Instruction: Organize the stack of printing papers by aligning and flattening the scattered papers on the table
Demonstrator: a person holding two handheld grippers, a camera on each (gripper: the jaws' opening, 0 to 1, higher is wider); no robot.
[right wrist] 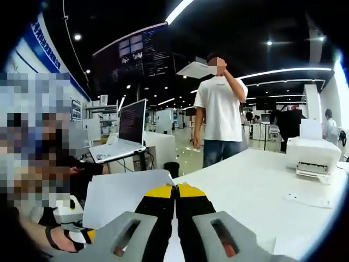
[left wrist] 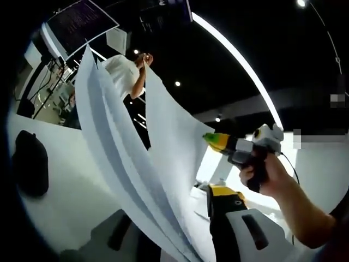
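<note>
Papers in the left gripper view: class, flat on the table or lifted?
Lifted: the papers stand on edge, fanned apart, rising between the left gripper's jaws.

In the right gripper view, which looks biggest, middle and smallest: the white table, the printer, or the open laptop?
1. white table
2. open laptop
3. printer
The laptop and printer look nearly alike, so their order is unsure.

We see plain white papers (left wrist: 131, 158) against a white tabletop (right wrist: 262, 191). Our right claw (right wrist: 175, 192) has yellow tips on black jaws with grey housings; the left claw (left wrist: 221, 191) shows the same yellow over black. A black bag (left wrist: 30, 164) sits aside. The printer (right wrist: 312, 155) is white, as is the standing person's shirt (right wrist: 221, 109).
</note>
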